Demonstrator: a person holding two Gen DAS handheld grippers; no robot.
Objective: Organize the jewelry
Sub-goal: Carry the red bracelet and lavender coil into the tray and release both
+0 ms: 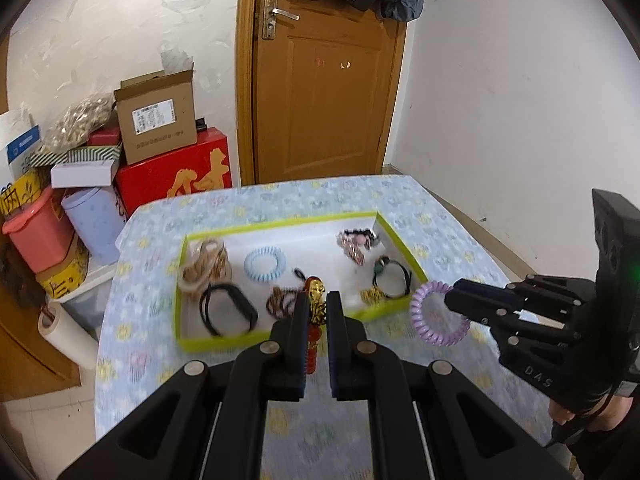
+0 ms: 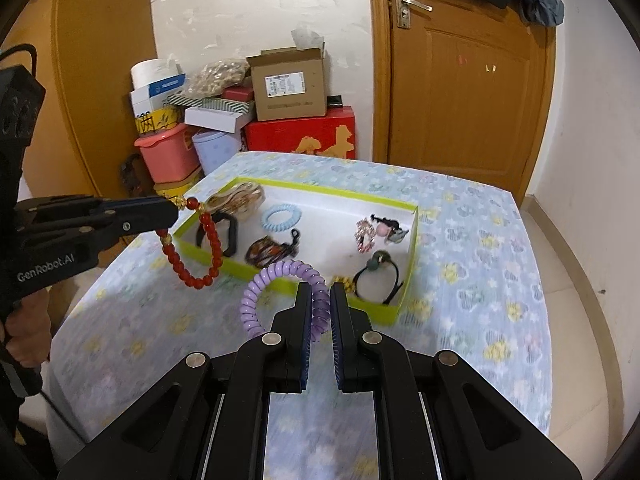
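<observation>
Over on the far left, beside the table, sits a heap of storage: a pink plastic bin, a lavender canister, a red gift box and a cardboard carton stacked on top, all against the white wall. Moving in over the floral tablecloth, the lime-green tray lies flat with its white floor showing, and along its left side there's a beige coiled bracelet with a black hair tie just in front of it. Near the middle, a pale blue spiral hair tie lies on the tray floor, a brown patterned band nearer the front wall. Now the left gripper: fingers pinched tight on the red bead bracelet, gold charm poking up between the tips, the loop of red beads dangling free above the cloth just outside the tray's near-left corner. Further right inside the tray, a pink sparkly hair clip and a black hair tie with a green bead in the right-hand corner. Then the right gripper, jaws clamped on the purple spiral hair tie, which hangs in the air at the tray's front-right edge, clear of the cloth. Behind it all, the brown wooden door.
</observation>
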